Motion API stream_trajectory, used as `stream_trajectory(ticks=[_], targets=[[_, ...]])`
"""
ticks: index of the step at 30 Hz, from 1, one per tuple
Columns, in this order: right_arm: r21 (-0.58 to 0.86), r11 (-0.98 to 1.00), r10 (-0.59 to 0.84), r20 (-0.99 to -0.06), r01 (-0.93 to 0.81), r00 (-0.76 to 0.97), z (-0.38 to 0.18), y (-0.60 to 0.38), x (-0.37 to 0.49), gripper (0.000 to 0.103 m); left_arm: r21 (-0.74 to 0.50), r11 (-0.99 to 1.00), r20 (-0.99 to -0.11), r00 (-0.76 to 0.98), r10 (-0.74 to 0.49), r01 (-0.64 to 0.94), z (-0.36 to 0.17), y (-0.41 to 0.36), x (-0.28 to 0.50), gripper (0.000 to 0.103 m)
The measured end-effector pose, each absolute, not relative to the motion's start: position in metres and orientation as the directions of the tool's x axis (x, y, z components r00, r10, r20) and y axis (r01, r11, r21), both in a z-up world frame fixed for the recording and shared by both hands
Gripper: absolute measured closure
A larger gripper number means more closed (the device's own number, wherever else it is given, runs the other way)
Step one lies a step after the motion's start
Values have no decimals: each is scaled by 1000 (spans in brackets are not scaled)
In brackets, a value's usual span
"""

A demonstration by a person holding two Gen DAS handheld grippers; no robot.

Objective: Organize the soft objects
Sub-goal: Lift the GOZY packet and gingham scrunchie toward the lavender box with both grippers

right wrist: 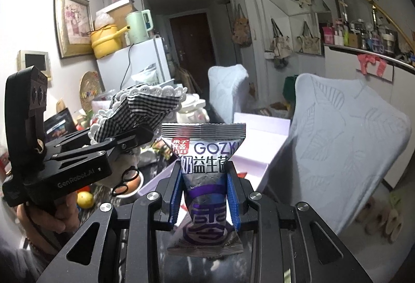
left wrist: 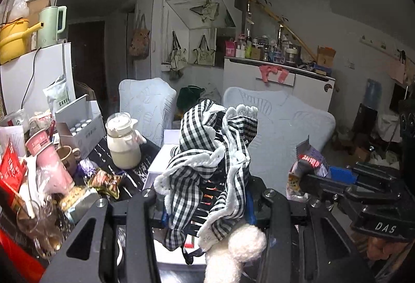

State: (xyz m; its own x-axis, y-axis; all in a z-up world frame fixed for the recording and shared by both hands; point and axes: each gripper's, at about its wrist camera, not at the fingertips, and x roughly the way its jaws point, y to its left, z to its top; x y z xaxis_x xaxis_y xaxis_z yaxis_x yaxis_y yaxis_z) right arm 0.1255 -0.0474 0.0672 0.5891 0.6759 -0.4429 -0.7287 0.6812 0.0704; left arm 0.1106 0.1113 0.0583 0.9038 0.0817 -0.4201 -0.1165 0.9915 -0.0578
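Note:
My left gripper [left wrist: 210, 176] is shut on a soft toy dressed in a black-and-white checked cloth [left wrist: 207, 143] with white lace trim. Its fuzzy white limb [left wrist: 233, 249] hangs below the fingers, which the cloth mostly hides. In the right wrist view the same left gripper [right wrist: 135, 140] is at the left, held by a person's hand [right wrist: 64, 207], with the checked cloth [right wrist: 140, 106] bunched above it. My right gripper [right wrist: 205, 176] is shut on a silver and purple snack packet [right wrist: 205, 150] that stands upright between its blue pads. That packet [left wrist: 308, 158] also shows at the right of the left wrist view.
A white open box [left wrist: 166, 153] lies on the dark table beside a cream lidded jug [left wrist: 122, 145]. Cups, packets and glasses crowd the table's left side [left wrist: 46, 166]. Two chairs with pale blue covers [left wrist: 285, 127] [left wrist: 147, 98] stand behind the table. A white cabinet [left wrist: 306, 85] is farther back.

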Motion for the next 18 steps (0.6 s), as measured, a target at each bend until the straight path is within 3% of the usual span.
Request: stream_trajectory(ticks=[8, 18], targets=[[50, 698, 655, -448, -714, 609, 70, -34, 159, 73, -40, 989, -441, 890, 113, -146, 49, 131, 146, 62], [80, 710, 633, -506, -699, 585, 47, -16, 198, 73, -50, 990, -530, 844, 88, -135, 21, 146, 184, 62]])
